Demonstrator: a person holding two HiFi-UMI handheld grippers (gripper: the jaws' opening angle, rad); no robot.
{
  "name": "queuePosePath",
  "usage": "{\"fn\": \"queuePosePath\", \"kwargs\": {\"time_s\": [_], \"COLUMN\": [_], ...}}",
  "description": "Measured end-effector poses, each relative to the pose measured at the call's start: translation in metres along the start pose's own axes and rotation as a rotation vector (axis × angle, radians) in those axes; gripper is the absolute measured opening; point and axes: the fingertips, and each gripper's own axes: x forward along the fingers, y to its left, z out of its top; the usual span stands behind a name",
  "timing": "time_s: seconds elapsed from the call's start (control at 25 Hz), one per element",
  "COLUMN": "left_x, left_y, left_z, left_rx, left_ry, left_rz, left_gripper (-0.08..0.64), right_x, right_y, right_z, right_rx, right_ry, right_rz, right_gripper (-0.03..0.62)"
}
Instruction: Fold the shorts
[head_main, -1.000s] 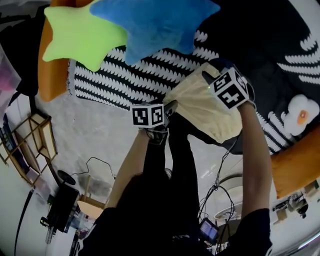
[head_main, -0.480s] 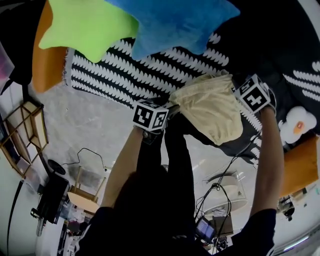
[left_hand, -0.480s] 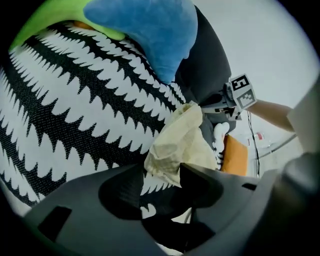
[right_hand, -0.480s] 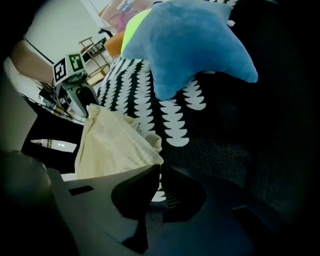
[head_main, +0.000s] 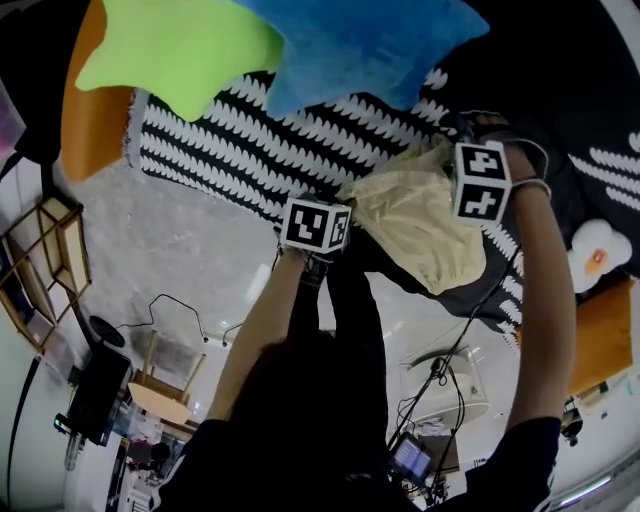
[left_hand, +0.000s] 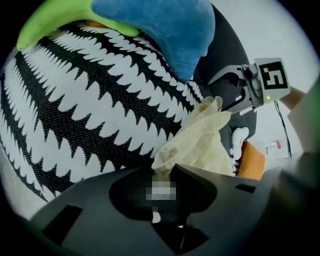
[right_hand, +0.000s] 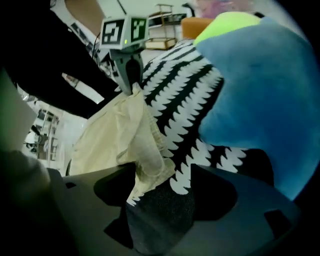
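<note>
Cream shorts (left_hand: 200, 145) between left gripper's (left_hand: 166, 171) closing jaws

No readable writing; only square markers on left claw's cube (head_main: 316, 224) and right claw's cube (head_main: 481, 181)

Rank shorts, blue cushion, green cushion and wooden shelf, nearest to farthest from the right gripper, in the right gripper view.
1. shorts: edge between the right gripper's fingers, which have just been opening.
2. blue cushion: right side.
3. green cushion: behind it, top.
4. wooden shelf: far background, top.
</note>
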Motion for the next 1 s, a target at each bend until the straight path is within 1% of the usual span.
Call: {"fn": "queuePosePath", "kwargs": {"time_s": [0.04,0.12,0.16,0.2,0.24,0.28,0.36,0.4,0.44,0.6,0.68,0.76,0.8,0.88,0.92,1.0], "left_x": [-0.001,-0.002,-0.002,-0.002,-0.002,-0.002,-0.004,-0.006,-0.008,-0.022,-0.028,-0.031,-0.032,-0.032,-0.033,-0.038], "left_y": [-0.001,-0.006,-0.009,-0.011,-0.012,-0.012,-0.011,-0.011,-0.013,-0.018,-0.02,-0.02,-0.019,-0.016,-0.016,-0.017], "left_z": [-0.002,-0.005,-0.006,-0.006,-0.004,-0.002,-0.001,-0.001,-0.002,0.004,0.011,0.014,0.014,0.01,0.006,0.005], "left_rx": [0.016,0.066,0.094,0.12,0.141,0.152,0.145,0.139,0.139,0.173,0.157,0.14,0.144,0.162,0.161,0.142], "left_ry": [0.0,-0.004,-0.011,-0.023,-0.039,-0.053,-0.078,-0.089,-0.1,-0.171,-0.204,-0.208,-0.203,-0.199,-0.204,-0.24], "left_rz": [0.017,0.046,0.057,0.07,0.083,0.092,0.095,0.091,0.088,0.073,0.056,0.047,0.055,0.076,0.076,0.062], "left_gripper": [0.11,0.088,0.061,0.049,0.046,0.044,0.041,0.041,0.04,0.04,0.04,0.038,0.038,0.038,0.038,0.038], "right_x": [0.009,0.027,0.033,0.036,0.036,0.034,0.024,0.019,0.014,-0.009,-0.019,-0.023,-0.022,-0.022,-0.024,-0.031], "right_y": [0.002,0.006,0.008,0.01,0.011,0.011,0.012,0.014,0.016,0.014,0.011,0.011,0.012,0.015,0.014,0.006], "right_z": [0.001,0.003,0.003,0.002,0.002,0.001,-0.003,-0.008,-0.013,-0.026,-0.03,-0.032,-0.031,-0.026,-0.023,-0.02], "right_rx": [-0.035,-0.019,0.001,0.015,0.024,0.032,0.053,0.064,0.074,0.123,0.137,0.126,0.106,0.065,0.066,0.116], "right_ry": [0.042,0.076,0.076,0.068,0.053,0.032,-0.009,-0.021,-0.028,-0.066,-0.075,-0.064,-0.055,-0.055,-0.071,-0.119], "right_rz": [0.026,0.072,0.085,0.084,0.073,0.058,0.032,0.029,0.031,0.032,0.024,0.019,0.015,-0.008,-0.029,-0.086], "right_gripper": [0.333,0.33,0.322,0.319,0.297,0.252,0.17,0.092,0.077,0.063,0.063,0.063,0.063,0.063,0.061,0.06]}}
